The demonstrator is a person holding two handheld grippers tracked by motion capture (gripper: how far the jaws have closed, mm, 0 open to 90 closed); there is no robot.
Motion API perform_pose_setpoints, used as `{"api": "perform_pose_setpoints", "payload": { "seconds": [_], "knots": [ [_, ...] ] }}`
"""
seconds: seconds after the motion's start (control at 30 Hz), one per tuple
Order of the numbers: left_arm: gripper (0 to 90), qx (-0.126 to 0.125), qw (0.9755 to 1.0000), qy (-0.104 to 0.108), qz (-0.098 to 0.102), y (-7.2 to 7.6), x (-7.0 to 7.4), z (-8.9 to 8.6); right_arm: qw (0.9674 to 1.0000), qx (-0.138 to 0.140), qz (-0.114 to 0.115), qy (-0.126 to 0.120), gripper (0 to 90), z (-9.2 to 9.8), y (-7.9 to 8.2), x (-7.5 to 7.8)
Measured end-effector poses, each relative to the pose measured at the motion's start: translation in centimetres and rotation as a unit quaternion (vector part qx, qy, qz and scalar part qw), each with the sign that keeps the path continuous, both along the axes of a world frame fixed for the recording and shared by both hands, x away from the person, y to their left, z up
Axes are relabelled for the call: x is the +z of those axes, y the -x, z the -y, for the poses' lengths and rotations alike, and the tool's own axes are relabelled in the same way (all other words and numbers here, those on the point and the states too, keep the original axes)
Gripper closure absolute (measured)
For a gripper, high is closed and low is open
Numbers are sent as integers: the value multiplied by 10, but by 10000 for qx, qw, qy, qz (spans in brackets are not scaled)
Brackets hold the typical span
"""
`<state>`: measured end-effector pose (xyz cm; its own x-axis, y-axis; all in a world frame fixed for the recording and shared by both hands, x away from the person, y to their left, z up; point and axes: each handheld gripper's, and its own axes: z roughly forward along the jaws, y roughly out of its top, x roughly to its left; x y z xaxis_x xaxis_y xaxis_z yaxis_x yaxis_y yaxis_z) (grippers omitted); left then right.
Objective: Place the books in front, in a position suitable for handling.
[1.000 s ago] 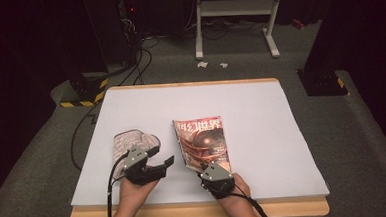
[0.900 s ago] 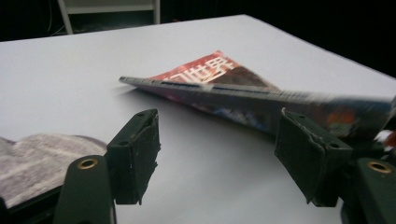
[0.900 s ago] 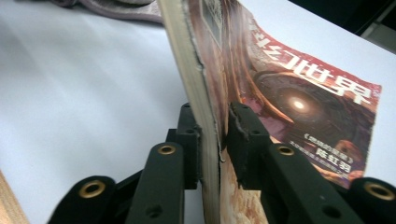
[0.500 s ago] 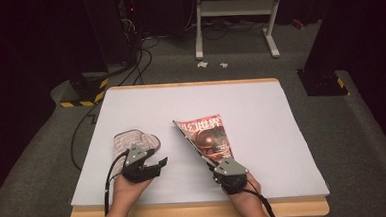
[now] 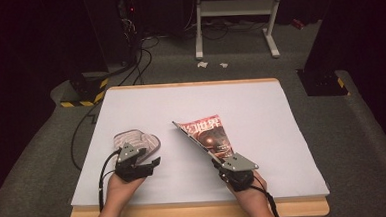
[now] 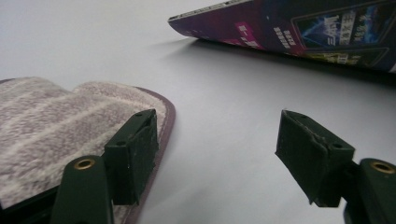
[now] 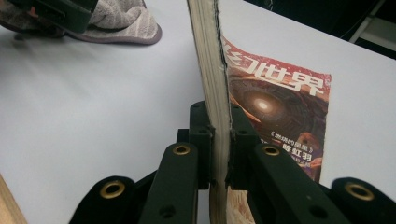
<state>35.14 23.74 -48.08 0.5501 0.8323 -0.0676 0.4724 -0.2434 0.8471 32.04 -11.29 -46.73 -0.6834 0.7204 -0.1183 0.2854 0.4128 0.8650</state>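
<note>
A: What does the right gripper (image 5: pixel 219 163) have?

B: A magazine (image 5: pixel 210 136). Its jaws are clamped tight on the edge of the pages, and in the right gripper view the magazine (image 7: pixel 280 112) stands on edge between the two pads, with its red cover falling away to the right of the jaws.

A: So is it lying flat?

B: No. In the high view the side nearest the gripper is raised off the white table (image 5: pixel 261 110), while the far side rests on the surface ahead of the jaws.

A: And the left gripper (image 5: pixel 151 158)?

B: Its jaws have just been opening and stand apart with bare table between them. Nothing is held. In the left gripper view one finger (image 6: pixel 133 154) sits over the rim of a striped cloth mitt (image 6: pixel 56 126), which spreads away to that side of the jaws.

A: How far is the magazine from the left gripper (image 6: pixel 212 154)?

B: Ahead of it and to the other side, near but apart.
</note>
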Motion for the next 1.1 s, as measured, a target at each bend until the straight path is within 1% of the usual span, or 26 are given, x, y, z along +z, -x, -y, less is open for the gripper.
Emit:
{"api": "perform_pose_setpoints", "payload": {
  "seconds": [0.07,0.1,0.13,0.17,0.23,0.3,0.37,0.43,0.5,0.53,0.67,0.7,0.73,0.77,0.8,0.83,0.87,0.9,0.97,1.07,1.1],
  "knots": [
    [296,64,9999,-115,5,1,1,-1,10000,1,10,-66,841,3,1,-2],
    [295,72,9999,-123,-11,1,2,-2,9999,-3,-15,-141,841,4,2,-4],
    [290,88,9998,-167,-13,2,4,-4,9999,7,-42,-165,841,5,3,-5],
    [285,112,9997,-222,13,3,6,-5,9999,40,-42,-133,841,6,3,-5],
    [277,172,9994,-278,93,4,10,-10,9999,53,-27,-156,841,8,3,-4],
    [272,253,9993,-228,162,4,14,-17,9998,57,-11,-193,841,9,2,-3],
    [265,404,9988,-146,221,3,17,-27,9997,70,-25,-241,841,11,0,-2],
    [256,508,9985,-75,197,1,18,-38,9995,59,-45,-308,842,12,-1,-2],
    [256,583,9981,-54,180,0,19,-45,9994,62,-49,-328,841,12,-2,-1],
    [254,614,9979,-48,189,0,19,-48,9994,74,-51,-326,841,12,-2,-2],
    [254,881,9955,-156,304,0,23,-61,9996,121,-37,-239,841,8,-1,-3],
    [254,947,9950,-151,292,-1,22,-66,9997,124,-25,-230,841,7,0,-3],
    [253,968,9949,-105,256,-2,21,-69,9997,133,-17,-211,841,7,1,-3],
    [253,985,9950,-38,127,-5,16,-73,9997,139,-23,-204,841,6,1,-3],
    [246,984,9951,-29,21,-8,13,-75,9996,154,-32,-217,840,6,2,-3],
    [245,963,9953,-50,-112,-11,8,-76,9996,162,-36,-218,840,6,2,-3],
    [245,953,9950,-115,-282,-16,1,-77,9996,168,-41,-221,840,6,3,-3],
    [239,926,9948,-138,-401,-19,-3,-77,9996,168,-40,-213,839,5,3,-3],
    [238,891,9946,-146,-517,-23,-8,-76,9996,164,-47,-212,839,6,3,-4],
    [253,858,9944,-236,-575,-25,-12,-73,9996,162,-48,-213,838,6,4,-6],
    [268,827,9943,-236,-625,-26,-13,-72,9996,161,-53,-207,839,5,4,-6]
  ]
}}
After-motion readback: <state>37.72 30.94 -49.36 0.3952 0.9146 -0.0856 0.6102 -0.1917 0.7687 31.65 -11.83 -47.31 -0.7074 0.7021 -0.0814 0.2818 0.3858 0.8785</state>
